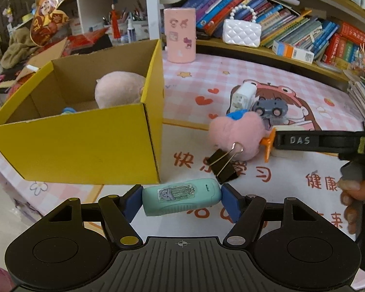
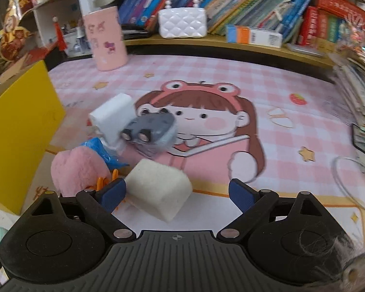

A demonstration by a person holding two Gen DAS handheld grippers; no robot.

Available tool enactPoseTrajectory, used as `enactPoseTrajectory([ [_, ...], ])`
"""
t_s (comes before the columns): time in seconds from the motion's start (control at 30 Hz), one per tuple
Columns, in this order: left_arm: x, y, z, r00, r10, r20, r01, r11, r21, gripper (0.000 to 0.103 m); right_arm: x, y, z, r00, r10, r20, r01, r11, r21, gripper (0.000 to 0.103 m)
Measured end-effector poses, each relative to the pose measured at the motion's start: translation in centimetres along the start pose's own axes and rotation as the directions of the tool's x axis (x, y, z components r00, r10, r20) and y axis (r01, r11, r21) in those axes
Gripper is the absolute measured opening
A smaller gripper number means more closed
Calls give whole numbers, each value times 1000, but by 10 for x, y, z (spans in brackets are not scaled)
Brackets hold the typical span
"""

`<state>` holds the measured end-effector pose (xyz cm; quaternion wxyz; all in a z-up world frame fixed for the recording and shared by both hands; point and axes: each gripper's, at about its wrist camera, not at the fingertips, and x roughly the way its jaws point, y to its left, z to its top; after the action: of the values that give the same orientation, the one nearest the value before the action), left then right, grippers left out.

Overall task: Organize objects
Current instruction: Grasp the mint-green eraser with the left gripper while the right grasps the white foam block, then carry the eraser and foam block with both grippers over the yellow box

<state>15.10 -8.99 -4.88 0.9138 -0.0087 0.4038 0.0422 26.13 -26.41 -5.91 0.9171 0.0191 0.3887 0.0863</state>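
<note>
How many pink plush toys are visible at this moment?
2. One pink plush sits inside the yellow box; the other pink plush lies on the mat beside the black binder clip. The box may hide more.

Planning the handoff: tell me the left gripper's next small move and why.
Probably carry it up and left over the yellow box, then open. The left gripper is already shut on the mint stapler, and the box lies open-topped just ahead.

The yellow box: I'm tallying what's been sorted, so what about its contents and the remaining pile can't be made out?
- Yellow box, left wrist view: front wall hides the floor, the blue item and the lower pink plush.
- Right wrist view: frame edge cuts the box; interior unseen.
- Grey toy car, right wrist view: motion-blurred.
</note>
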Motion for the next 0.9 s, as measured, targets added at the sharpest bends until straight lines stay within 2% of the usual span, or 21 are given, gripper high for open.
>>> enactPoseTrajectory([
  [0.07,-1,-1,0,1000,-4,1,4,1000,0,70,4,2,0,999,28,-16,-28,1000,-5,92],
  [0.13,0,-2,-1,1000,-5,-3,5,1000,3,70,10,3,-2,998,45,-37,-45,999,-9,83],
  [0.17,0,-2,-1,1000,-4,-4,4,1000,5,70,13,5,-3,998,41,-41,-41,999,-14,72],
  [0.23,-1,-1,-2,1000,0,-3,0,1000,5,70,13,6,-3,1000,19,-25,-20,999,-35,65],
  [0.27,-1,0,-2,1000,2,-3,-2,1000,4,70,12,5,-3,1000,10,-21,-10,999,-33,57],
  [0.37,-3,3,-4,1000,2,-1,-2,1000,3,70,9,0,-5,1000,20,-12,-20,1000,-20,51],
  [0.6,-6,9,-8,1000,-16,7,16,1000,-3,70,-9,-3,-12,1000,-6,2,6,1000,18,48],
  [0.9,-20,28,-13,996,-66,58,66,998,3,70,-59,12,-35,999,-41,13,41,997,62,48],
])
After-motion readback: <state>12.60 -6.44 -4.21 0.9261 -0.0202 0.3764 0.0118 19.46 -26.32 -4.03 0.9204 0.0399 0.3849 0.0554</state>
